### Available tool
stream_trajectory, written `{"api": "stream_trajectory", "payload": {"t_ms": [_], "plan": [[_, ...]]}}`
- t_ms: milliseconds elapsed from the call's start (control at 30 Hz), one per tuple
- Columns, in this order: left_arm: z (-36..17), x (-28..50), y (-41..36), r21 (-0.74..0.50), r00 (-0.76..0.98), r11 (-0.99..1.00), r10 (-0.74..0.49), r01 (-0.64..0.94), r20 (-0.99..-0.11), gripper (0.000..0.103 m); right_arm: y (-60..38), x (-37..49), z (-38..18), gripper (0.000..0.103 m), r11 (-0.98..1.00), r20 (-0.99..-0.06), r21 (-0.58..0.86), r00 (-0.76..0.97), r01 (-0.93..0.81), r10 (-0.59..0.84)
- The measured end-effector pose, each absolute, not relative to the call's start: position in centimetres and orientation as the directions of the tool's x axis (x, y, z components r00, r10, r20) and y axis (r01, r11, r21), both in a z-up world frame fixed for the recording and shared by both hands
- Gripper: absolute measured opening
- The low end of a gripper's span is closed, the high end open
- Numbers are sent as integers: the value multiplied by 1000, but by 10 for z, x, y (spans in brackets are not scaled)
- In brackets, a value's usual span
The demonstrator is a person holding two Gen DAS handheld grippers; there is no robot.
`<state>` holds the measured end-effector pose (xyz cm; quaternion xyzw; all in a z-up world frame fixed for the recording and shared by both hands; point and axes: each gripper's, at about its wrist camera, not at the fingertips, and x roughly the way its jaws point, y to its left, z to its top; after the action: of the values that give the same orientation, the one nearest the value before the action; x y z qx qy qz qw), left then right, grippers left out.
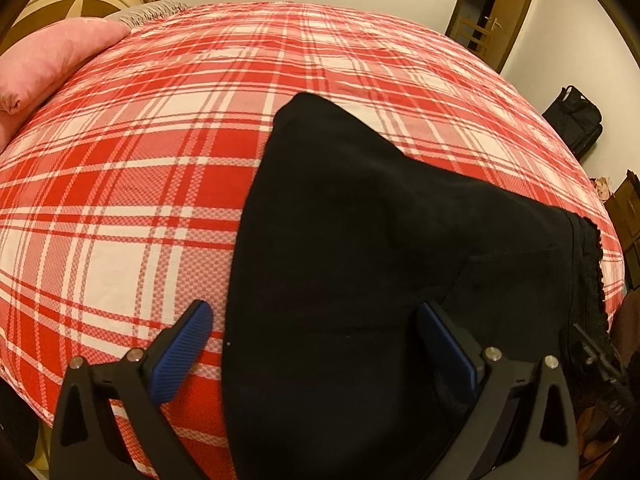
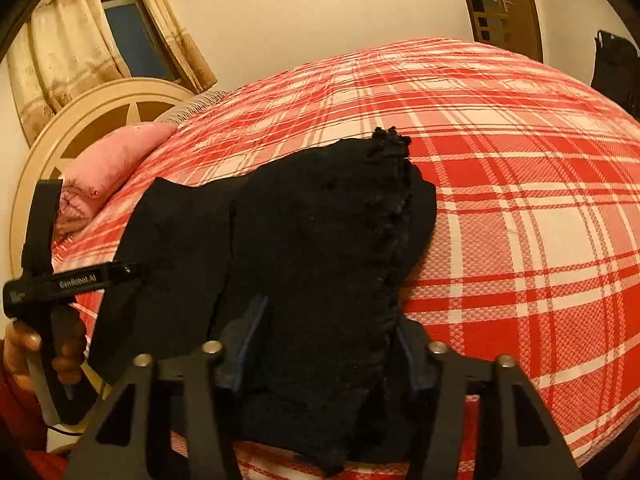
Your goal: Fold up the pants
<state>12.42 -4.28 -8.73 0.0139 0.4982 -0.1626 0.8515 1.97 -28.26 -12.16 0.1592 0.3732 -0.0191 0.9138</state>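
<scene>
Black pants (image 1: 360,240) lie bunched on the bed (image 1: 140,160), near its near edge, already doubled over at least once by the look of the layers; a frilled hem or waistband edge (image 2: 394,200) shows on top in the right wrist view. Left gripper (image 1: 316,344): jaws spread wide, one pad on the plaid cover, the other on the cloth, nothing pinched. Right gripper (image 2: 328,344): jaws part-spread with a thick wad of pants between them; whether the pads actually bite the fabric cannot be told. Risk, as judged: if the right jaws close on only the top layer, lifting will peel the fold apart; the left jaws straddle the fabric edge and could catch the bed cover along with it, dragging the plaid sheet. Cloth near the edge may slide off the bed. Nearby: pink pillow (image 1: 52,64) at the far left corner, well apart; nothing obstructs the fold.
</scene>
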Motion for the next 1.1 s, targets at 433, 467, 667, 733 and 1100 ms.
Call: {"api": "stream_trajectory", "payload": {"t_ms": [433,467,667,733,1100], "plan": [[-73,107,-66,-77,496,922,-272,379,-824,43,-276,24,-122,45,964,-694,213,719,157,36],[-73,106,-68,-61,504,921,-265,385,-822,40,-275,24,-122,45,965,-694,208,719,157,33],[-71,105,-69,-34,525,927,-242,374,-816,22,-268,22,-120,43,972,-696,173,718,162,4],[-70,105,-70,-22,531,927,-234,375,-814,19,-265,22,-118,40,975,-694,155,720,159,-7],[-55,98,-70,4,571,927,-228,376,-788,12,-252,18,-90,33,988,-648,98,761,116,-25]]}}
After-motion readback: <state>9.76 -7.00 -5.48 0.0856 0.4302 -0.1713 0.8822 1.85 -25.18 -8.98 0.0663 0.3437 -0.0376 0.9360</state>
